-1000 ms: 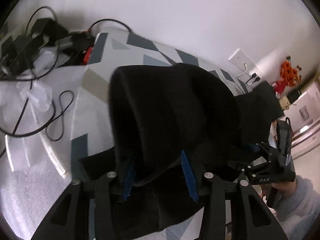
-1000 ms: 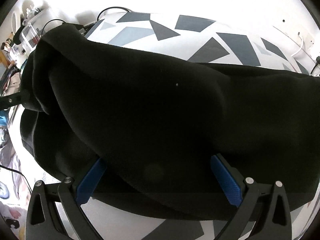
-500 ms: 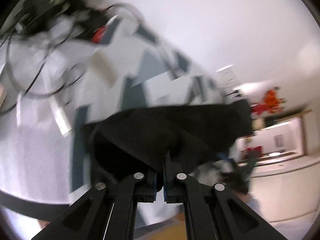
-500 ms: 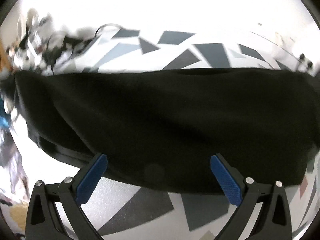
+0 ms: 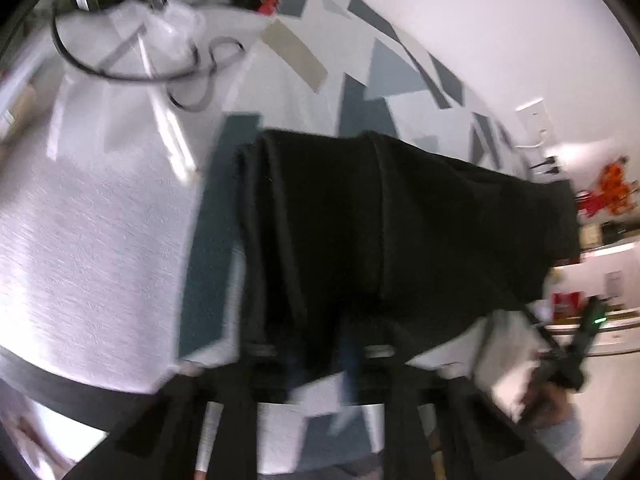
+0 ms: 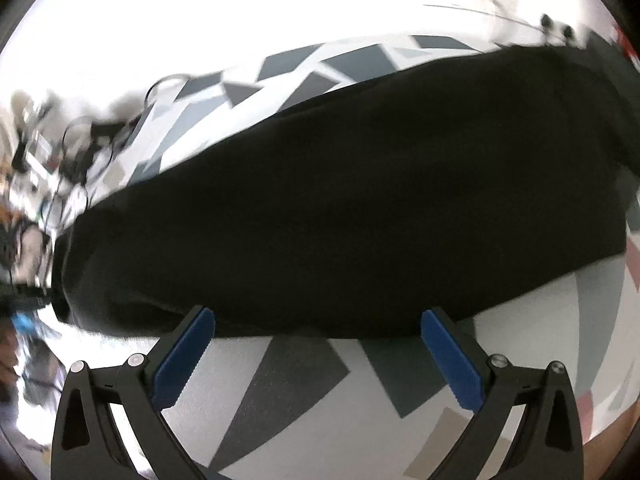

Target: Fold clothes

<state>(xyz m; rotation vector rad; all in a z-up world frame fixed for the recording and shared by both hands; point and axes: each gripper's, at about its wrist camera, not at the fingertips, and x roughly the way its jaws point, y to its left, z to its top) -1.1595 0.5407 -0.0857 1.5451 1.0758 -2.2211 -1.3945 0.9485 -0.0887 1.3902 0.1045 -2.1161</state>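
A black garment (image 5: 384, 232) lies spread over the patterned table cover (image 5: 304, 60). Its near edge runs down into my left gripper (image 5: 320, 356). That gripper is blurred, with its jaws together on the cloth. In the right wrist view the same black garment (image 6: 360, 208) fills the middle. My right gripper (image 6: 317, 314) stands open, blue pads (image 6: 184, 356) wide apart. The garment's near hem lies just at the fingertips, and nothing is pinched. The right gripper (image 5: 580, 344) also shows at the right of the left wrist view, held by a hand in a pale sleeve.
Black cables (image 5: 132, 72), clear plastic wrap (image 5: 168, 20) and dark gear crowd the far left of the table. A white textured mat (image 5: 92, 240) lies left of the garment. A wall socket (image 5: 532, 120) and kitchen counters (image 5: 600, 320) sit to the right.
My left gripper shut on the garment's near edge and pulled it lower and flatter. The right gripper drew back and rolled, so the cloth now ends at its fingertips.
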